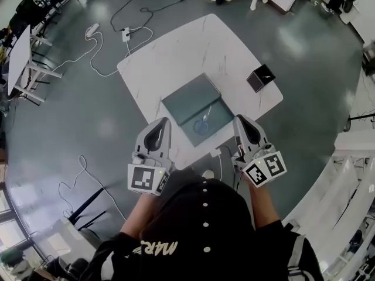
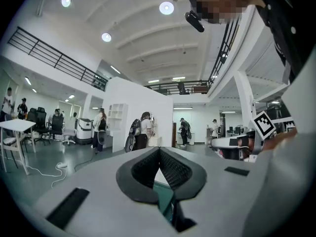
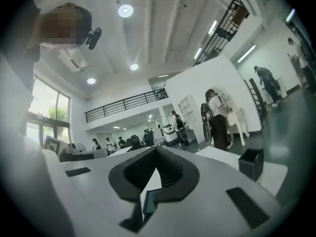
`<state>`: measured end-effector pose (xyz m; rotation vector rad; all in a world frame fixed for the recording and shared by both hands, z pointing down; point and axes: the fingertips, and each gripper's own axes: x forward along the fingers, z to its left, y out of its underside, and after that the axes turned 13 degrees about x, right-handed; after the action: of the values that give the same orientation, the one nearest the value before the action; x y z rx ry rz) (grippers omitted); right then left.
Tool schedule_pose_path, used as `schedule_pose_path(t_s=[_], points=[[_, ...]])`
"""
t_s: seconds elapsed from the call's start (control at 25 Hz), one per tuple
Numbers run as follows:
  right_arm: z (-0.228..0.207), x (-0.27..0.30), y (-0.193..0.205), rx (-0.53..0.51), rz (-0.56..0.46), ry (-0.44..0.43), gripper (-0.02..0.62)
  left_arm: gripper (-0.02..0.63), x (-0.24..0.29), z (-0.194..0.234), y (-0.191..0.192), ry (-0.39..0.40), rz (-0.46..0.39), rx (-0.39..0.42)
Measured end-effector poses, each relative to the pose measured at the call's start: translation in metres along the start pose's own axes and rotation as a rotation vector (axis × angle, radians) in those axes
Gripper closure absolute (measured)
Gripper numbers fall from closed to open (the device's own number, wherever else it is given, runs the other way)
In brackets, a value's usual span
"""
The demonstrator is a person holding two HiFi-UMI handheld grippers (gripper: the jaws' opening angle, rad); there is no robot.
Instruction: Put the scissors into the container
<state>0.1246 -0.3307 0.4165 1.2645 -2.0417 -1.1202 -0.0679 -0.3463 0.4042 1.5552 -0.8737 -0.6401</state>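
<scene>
From the head view I have the white tabletop in the middle of the frame. The teal container sits on it toward the lower edge, open to the camera. The scissors lie inside the container, in its lower right half. They are small from up here, so I can only say they seem to have blue handles. Nothing is touching them.

The left tongs show just lower left of the container and the right tongs just lower right of it, flanking its near corner. Each carries its marker cube toward the bottom of the frame, close to the person's dark cap.

In the left gripper view the tongs are clenched tip to tip with nothing between them, and a sliver of teal shows through the gap behind the tips. In the right gripper view the tongs are likewise clenched and empty, looking out level across the room.

A small black box stands near the tabletop's right corner, well apart from the container. It also shows at the right of the right gripper view. White cables trail over the grey floor at the upper left.
</scene>
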Motion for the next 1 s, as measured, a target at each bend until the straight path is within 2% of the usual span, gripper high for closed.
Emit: schedule_pose_path(t_s=[0.16,0.28,0.36,0.56,1.0], points=[[0.021,-0.012,-0.021,-0.162,-0.036,-0.023,0.583,0.58,-0.007,-0.002,-0.012,-0.008,-0.028,0.01],[0.028,-0.02,-0.038,-0.305,-0.073,0.019,0.583,0.58,-0.013,-0.001,-0.019,-0.014,-0.041,0.018],[0.03,-0.023,-0.048,-0.356,-0.105,0.05,0.583,0.58,-0.014,0.001,-0.021,-0.015,-0.046,0.024],[0.038,-0.035,-0.058,-0.352,-0.163,0.055,0.583,0.58,-0.021,-0.003,-0.023,-0.011,-0.052,0.028],[0.047,-0.035,-0.055,-0.367,-0.164,0.061,0.583,0.58,-0.031,-0.007,-0.026,-0.008,-0.053,0.05]])
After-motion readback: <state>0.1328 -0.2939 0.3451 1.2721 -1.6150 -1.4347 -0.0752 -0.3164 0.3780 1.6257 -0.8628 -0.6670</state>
